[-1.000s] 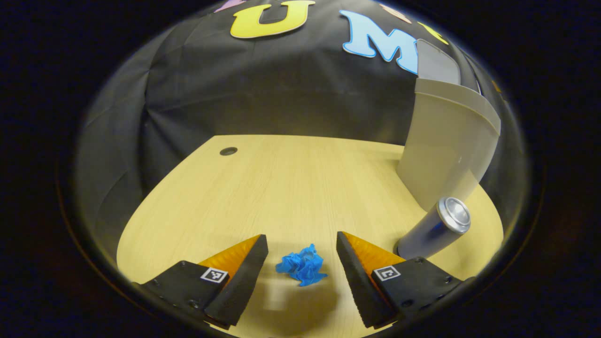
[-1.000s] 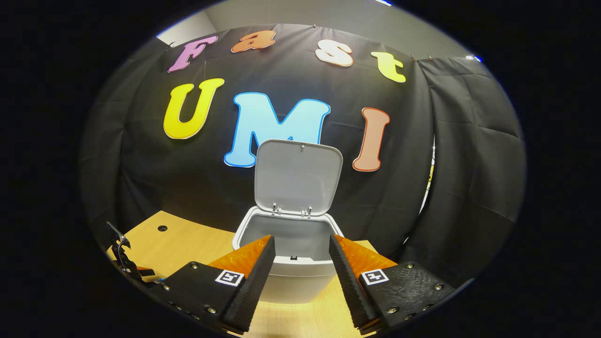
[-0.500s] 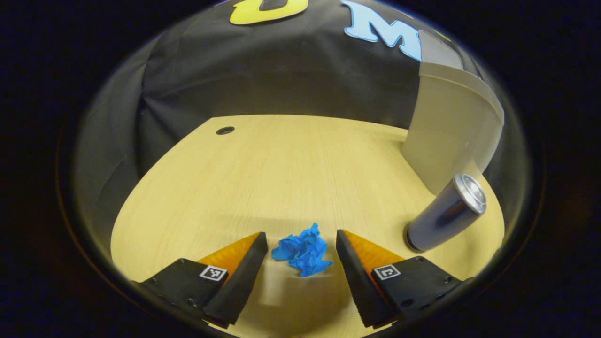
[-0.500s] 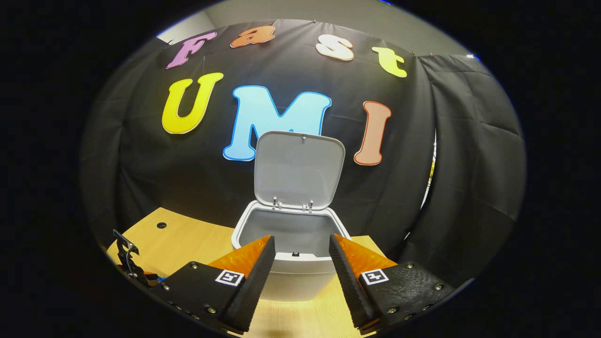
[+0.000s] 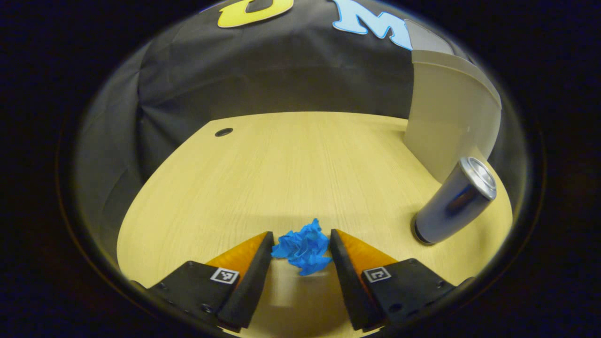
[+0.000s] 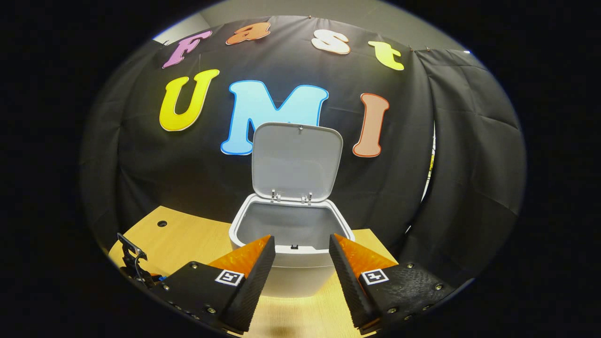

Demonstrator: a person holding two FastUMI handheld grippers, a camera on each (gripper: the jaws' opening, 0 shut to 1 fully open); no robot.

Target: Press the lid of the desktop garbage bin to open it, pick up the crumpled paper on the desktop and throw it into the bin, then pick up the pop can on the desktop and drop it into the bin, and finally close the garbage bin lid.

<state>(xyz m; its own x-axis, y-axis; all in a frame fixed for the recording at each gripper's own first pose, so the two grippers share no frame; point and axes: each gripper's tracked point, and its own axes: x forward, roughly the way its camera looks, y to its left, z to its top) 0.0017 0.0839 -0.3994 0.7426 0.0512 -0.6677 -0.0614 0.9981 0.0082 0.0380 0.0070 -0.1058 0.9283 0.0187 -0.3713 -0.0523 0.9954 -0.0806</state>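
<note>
A crumpled blue paper (image 5: 303,247) lies on the wooden desk (image 5: 281,164) between the fingertips of my left gripper (image 5: 300,234). The fingers stand close on either side of it, open, at most just touching it. A silver pop can (image 5: 453,203) stands upright to the right, in front of the grey bin (image 5: 450,122). In the right gripper view the bin (image 6: 291,272) stands with its lid (image 6: 296,162) raised upright and an empty inside. My right gripper (image 6: 300,240) hovers open just in front of its rim, holding nothing.
A round cable hole (image 5: 224,132) sits at the desk's far left. The black cloth wall closes in behind the desk. Part of the left gripper (image 6: 134,267) shows low at the left edge of the right gripper view.
The left gripper has dropped and moved forward around the blue paper, and its fingers have narrowed toward it. The right gripper has lifted slightly in front of the bin.
</note>
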